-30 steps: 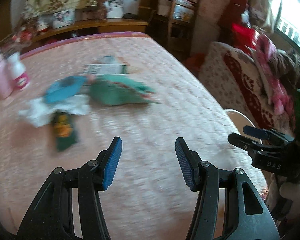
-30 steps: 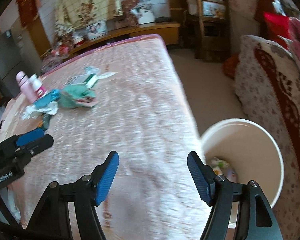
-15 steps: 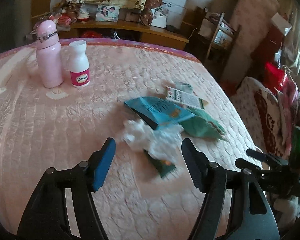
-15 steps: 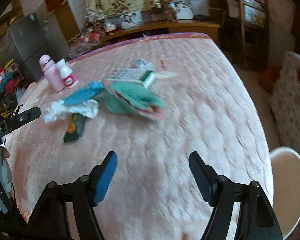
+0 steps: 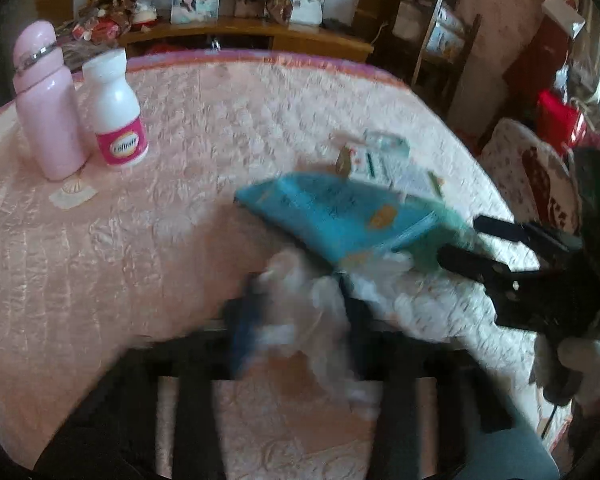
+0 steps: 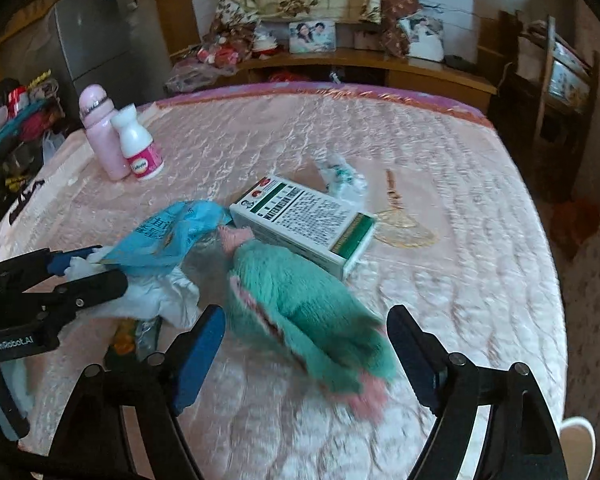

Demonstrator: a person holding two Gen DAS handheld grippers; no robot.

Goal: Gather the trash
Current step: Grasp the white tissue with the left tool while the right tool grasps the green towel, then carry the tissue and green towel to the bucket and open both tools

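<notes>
My left claw (image 6: 86, 268) is closing on the crumpled white tissue (image 6: 156, 296), which bunches between its fingers just ahead of me. My right claw (image 6: 304, 344) is opening wide, nothing pressed. The teal fuzzy pouch (image 6: 300, 304) lies straight ahead between its fingers, long axis running away and to the left. The blue wrapper (image 6: 168, 236) sits beyond, nearer my left.
</notes>
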